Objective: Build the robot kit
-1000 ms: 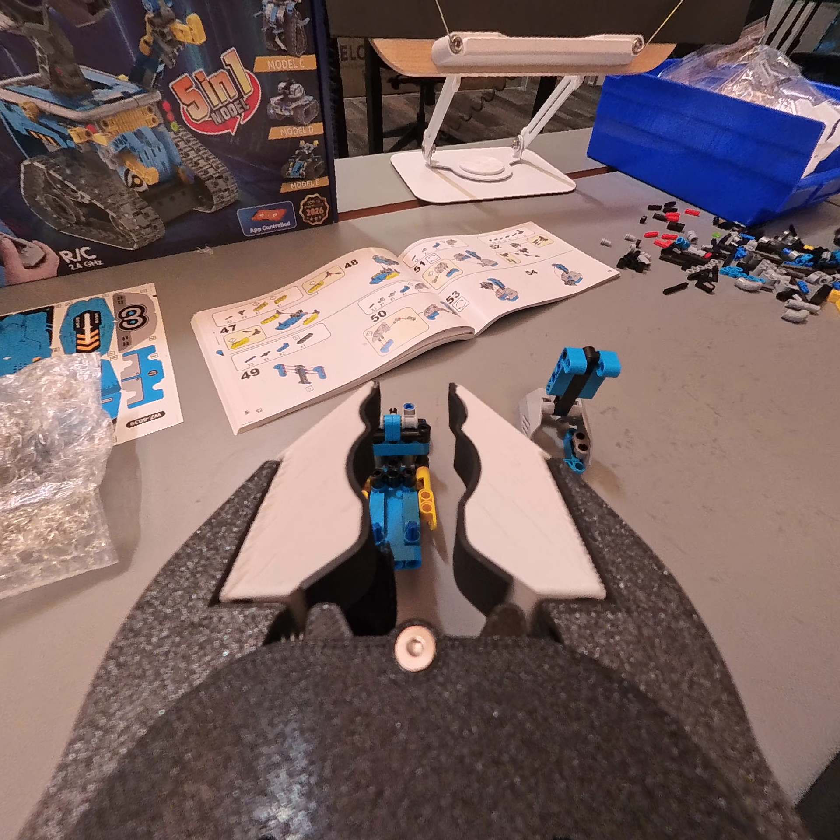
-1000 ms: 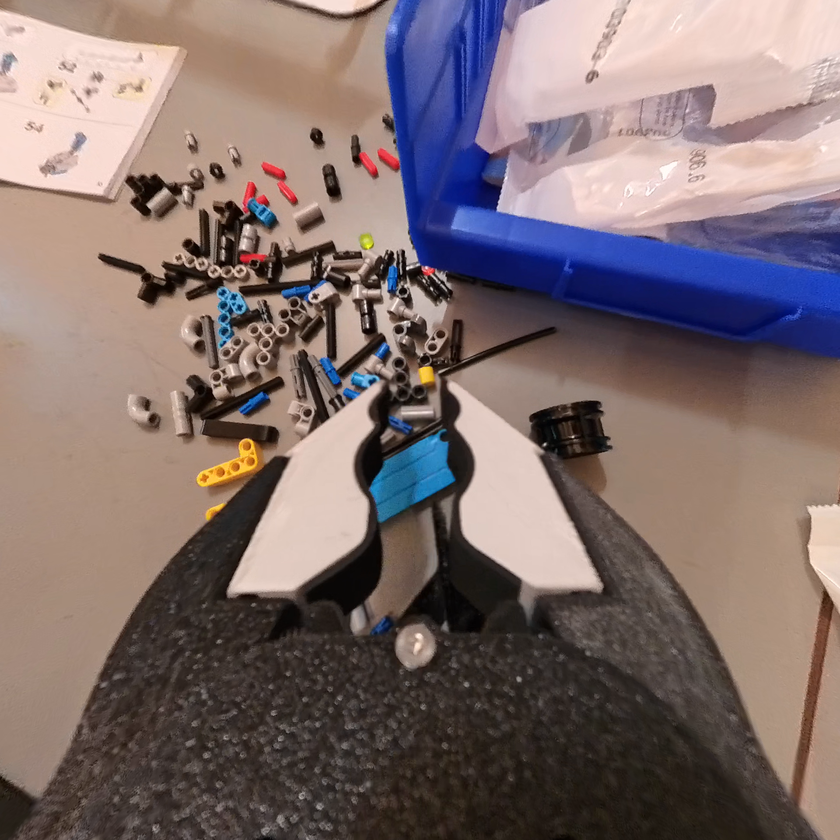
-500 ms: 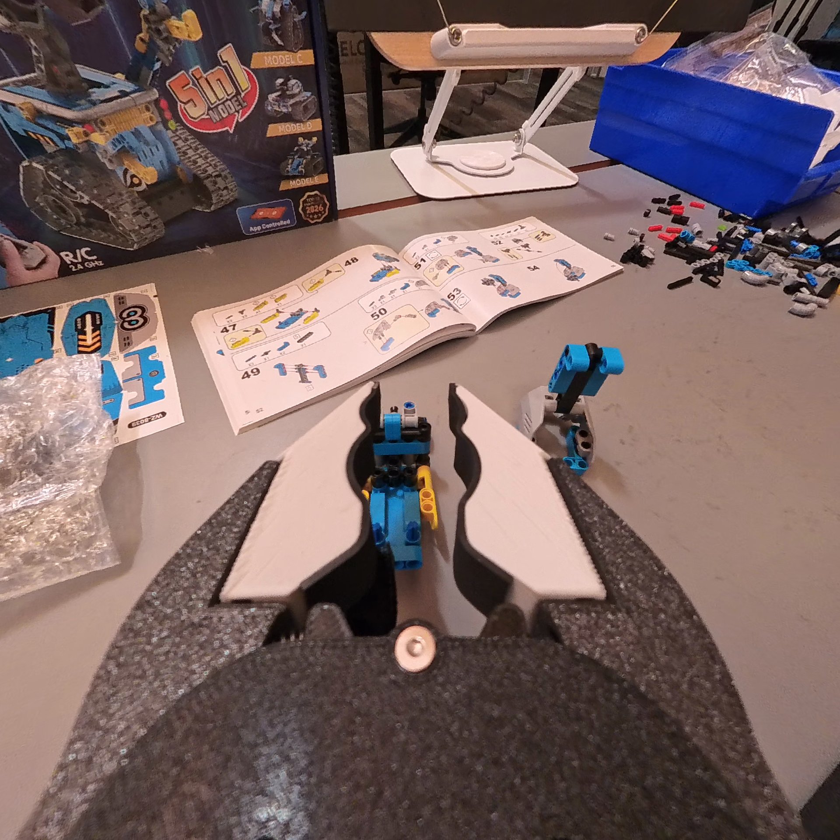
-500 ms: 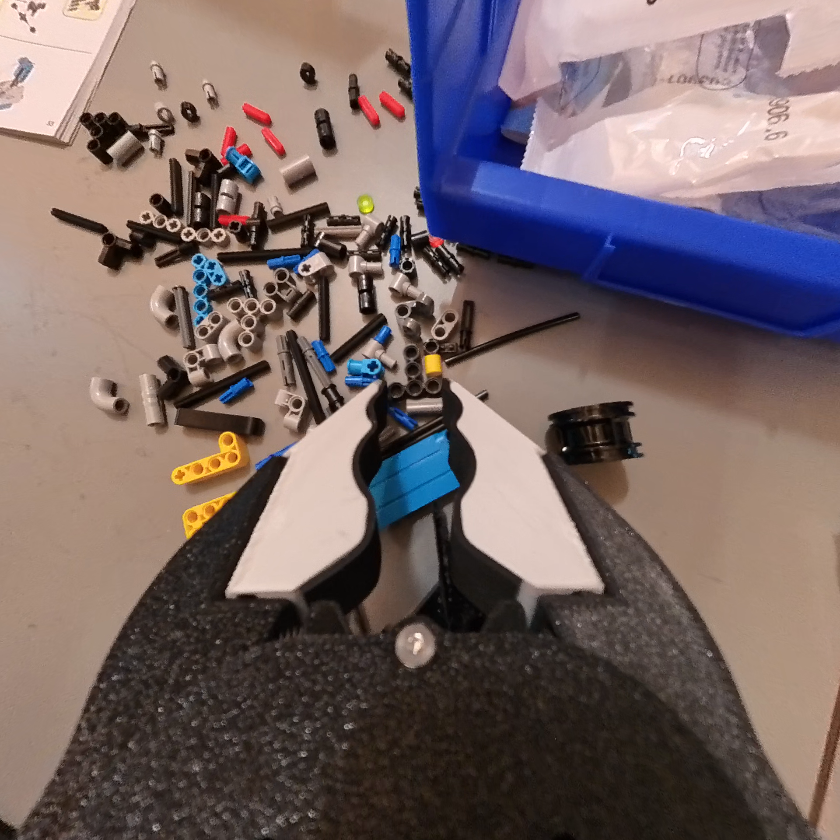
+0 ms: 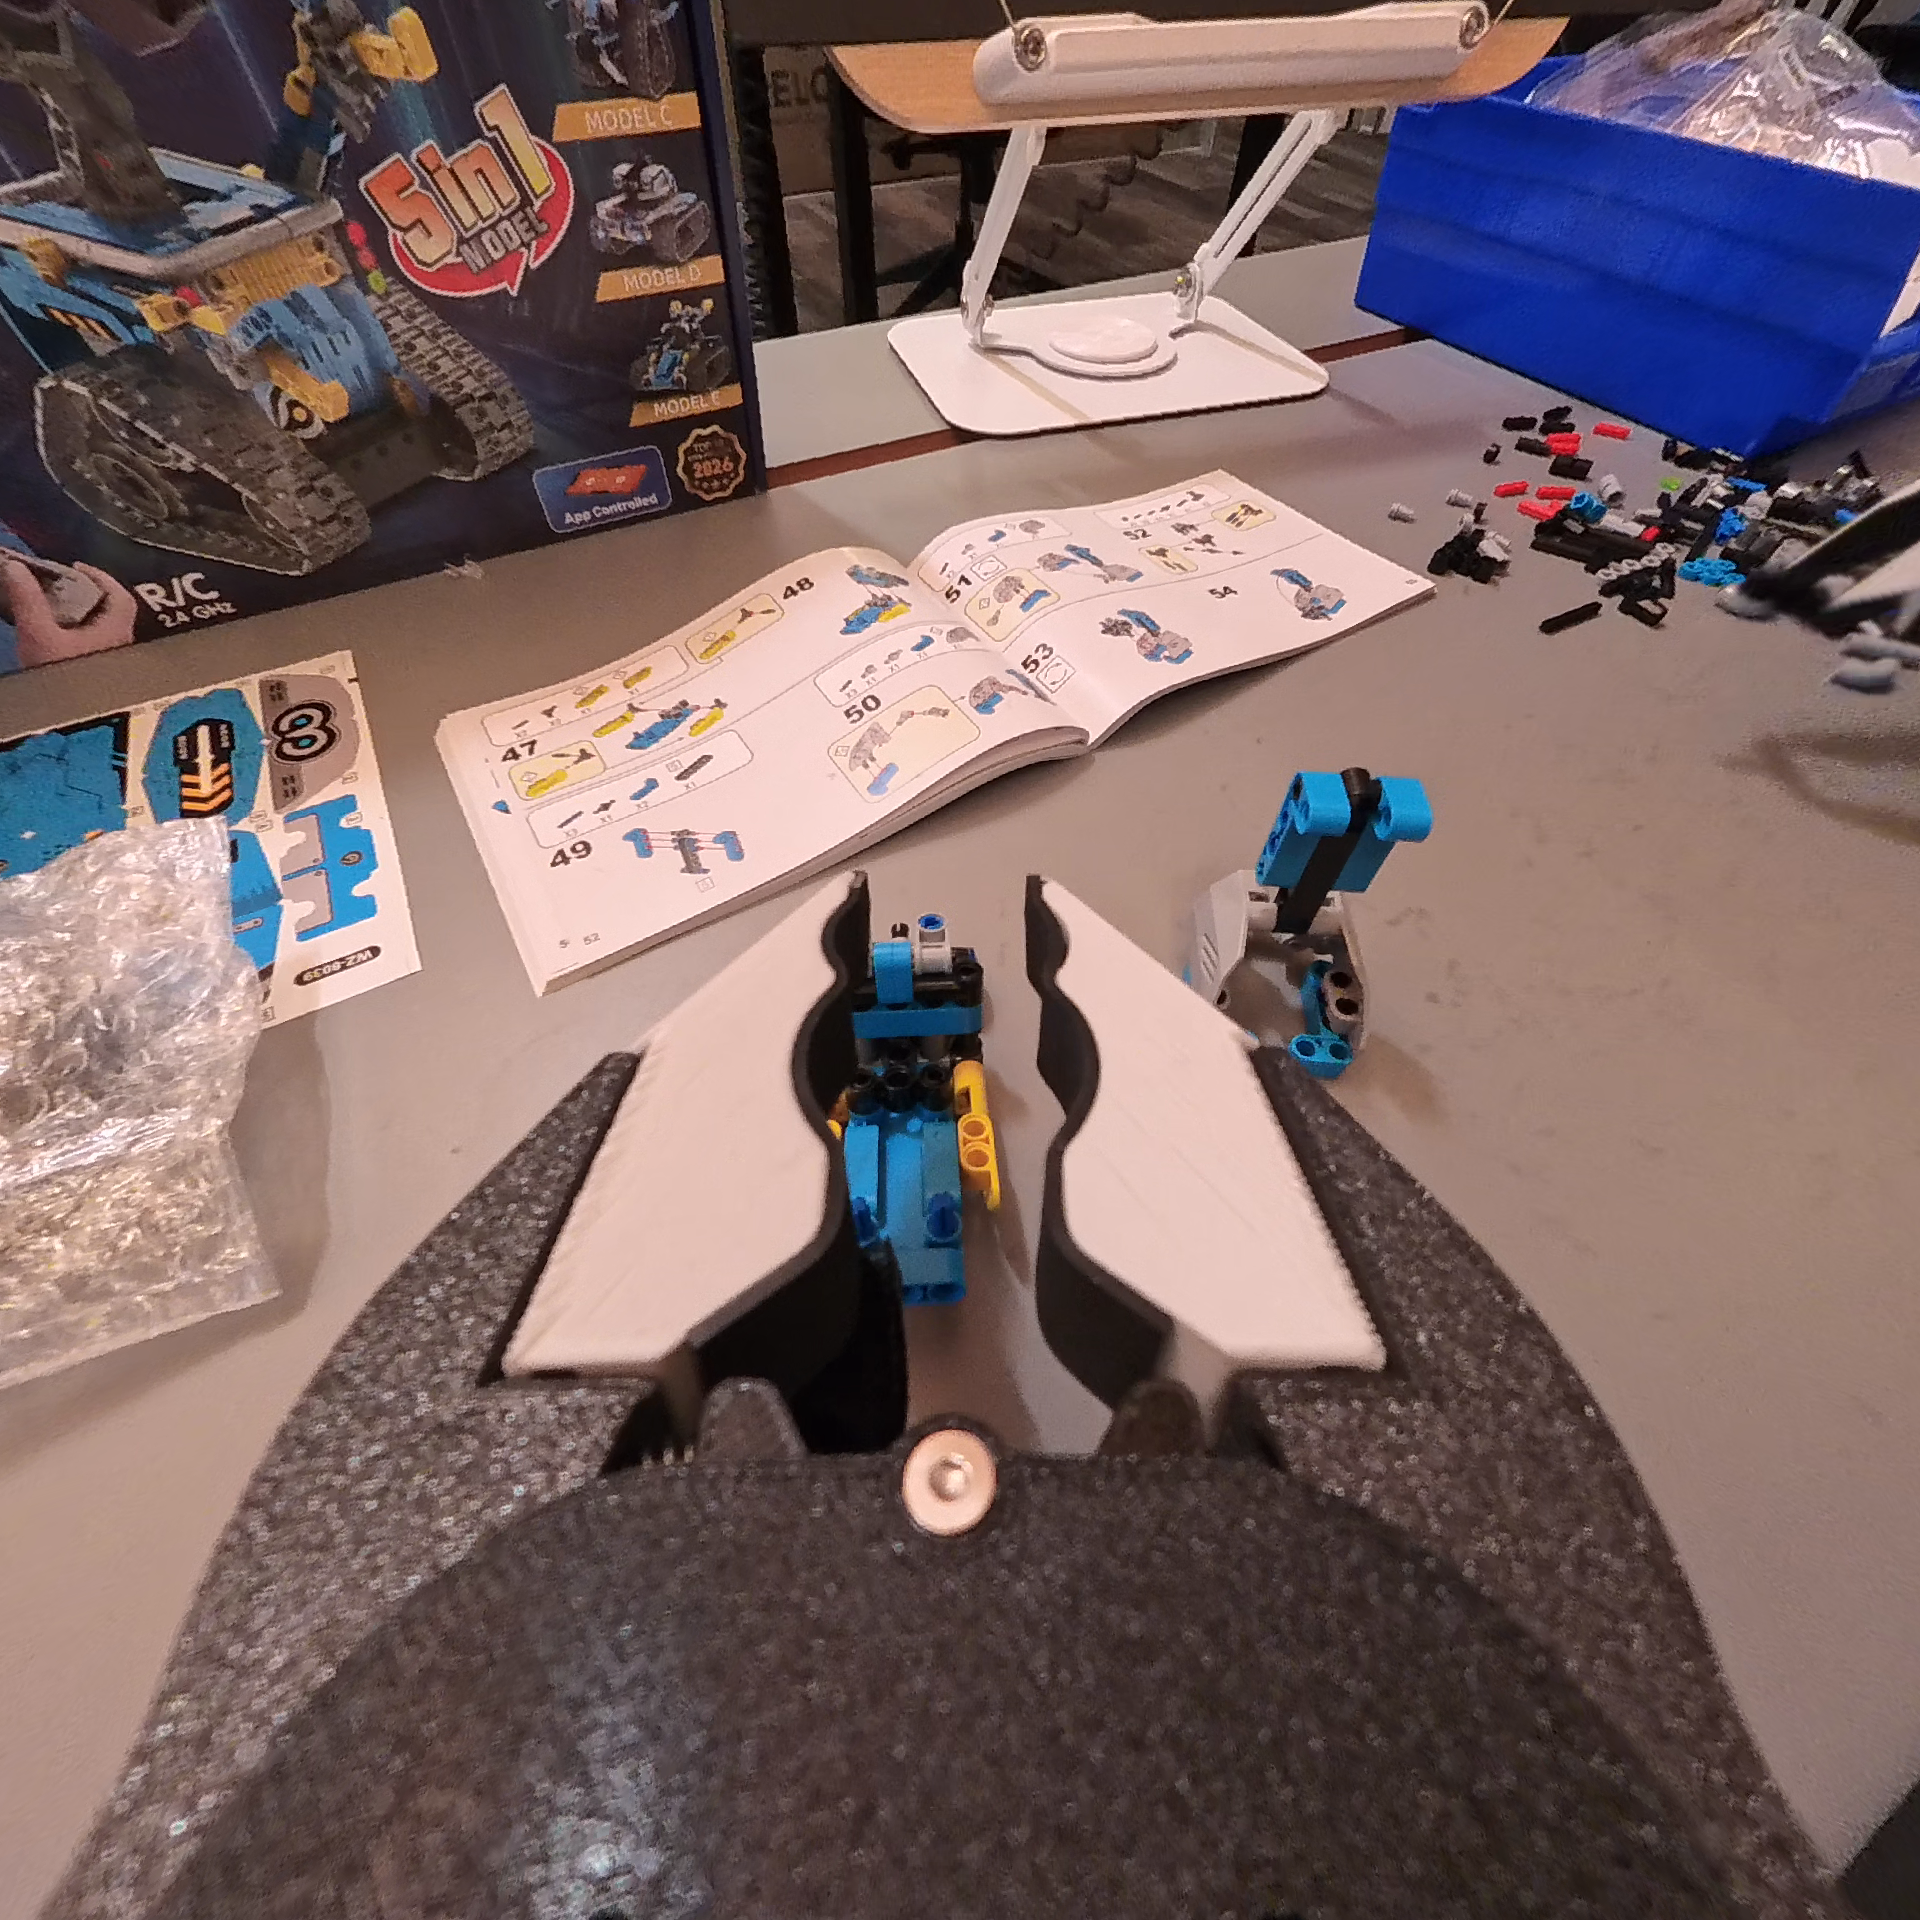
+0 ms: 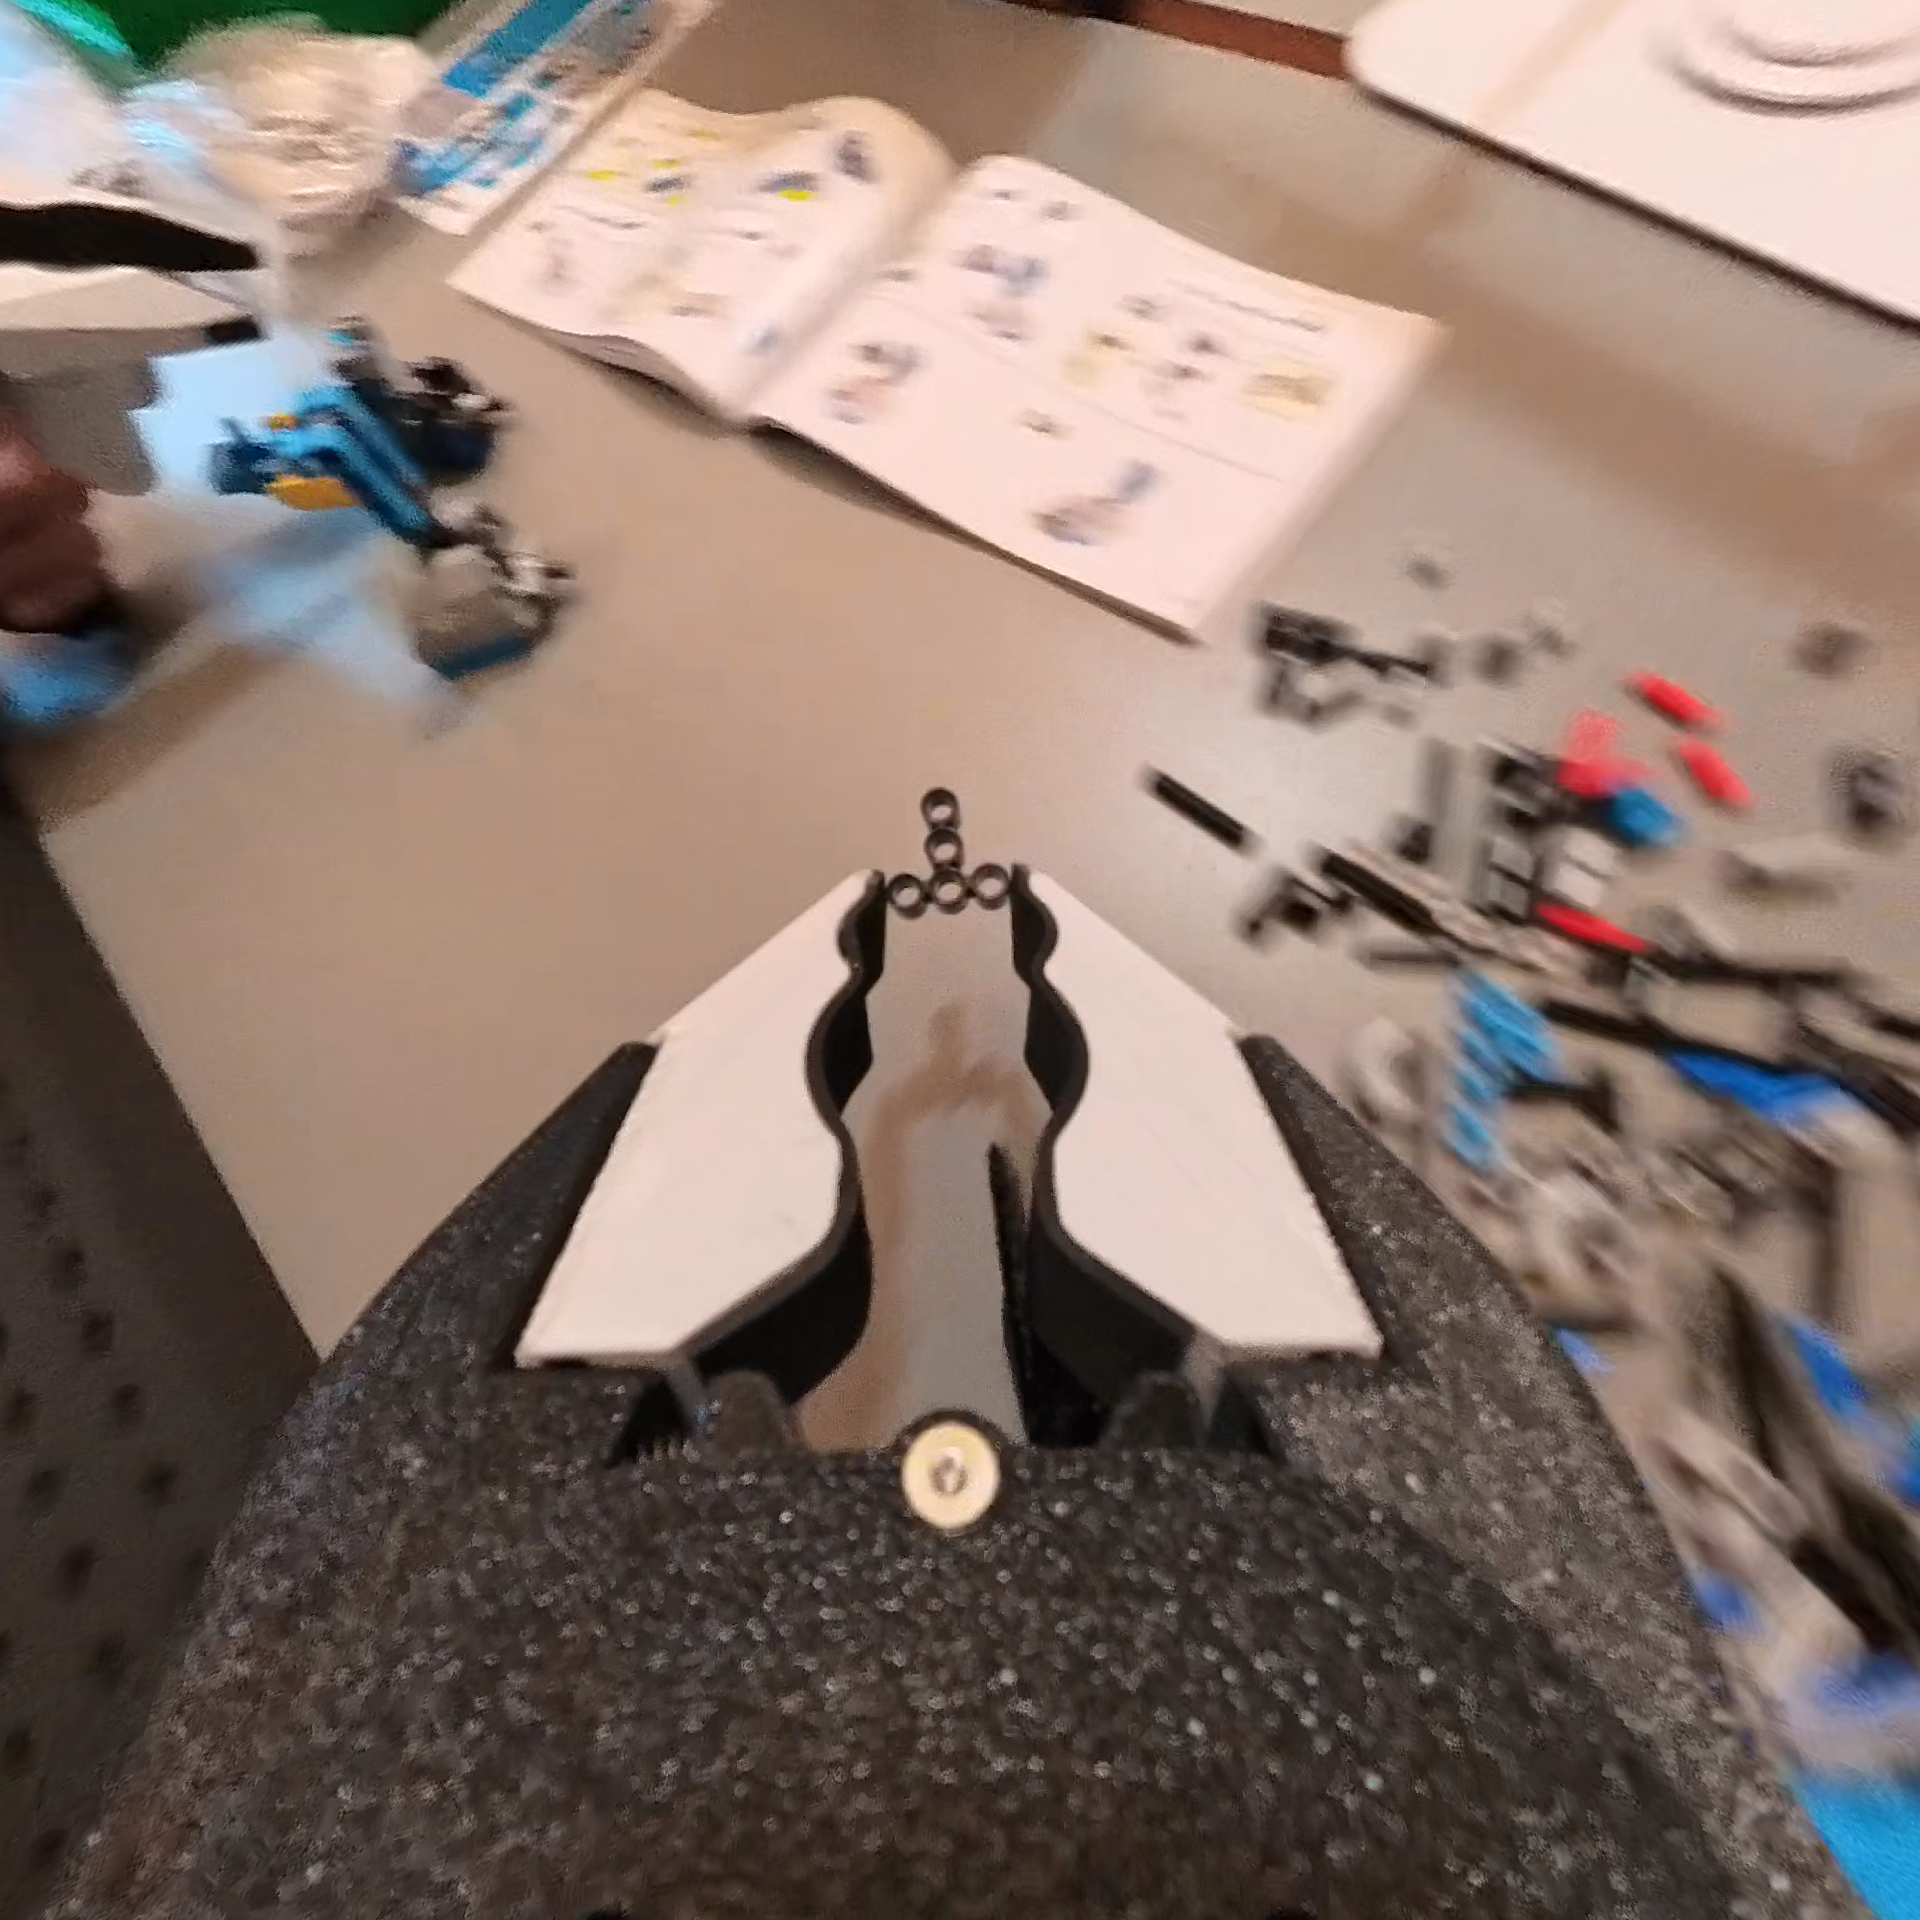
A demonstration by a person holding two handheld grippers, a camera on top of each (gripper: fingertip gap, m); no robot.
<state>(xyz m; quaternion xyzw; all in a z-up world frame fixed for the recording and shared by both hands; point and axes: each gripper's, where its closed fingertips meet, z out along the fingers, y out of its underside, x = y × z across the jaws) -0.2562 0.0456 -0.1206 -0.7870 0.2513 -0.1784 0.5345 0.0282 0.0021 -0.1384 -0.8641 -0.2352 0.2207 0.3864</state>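
Near the open instruction booklet on the table, the left tool loosely brackets a blue brick assembly, grip uncertain, while the right tool pinches a black T-shaped piece.

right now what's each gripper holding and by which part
The right gripper pinches a small black T-shaped beam by its crossbar ends. The left gripper has a blue assembly between its fingers; a grip cannot be told.

Blue-black-yellow brick assembly between left tool fingers, lengthwise, just before open instruction booklet. Black T-shaped beam pinched at right tool tips, stem forward.
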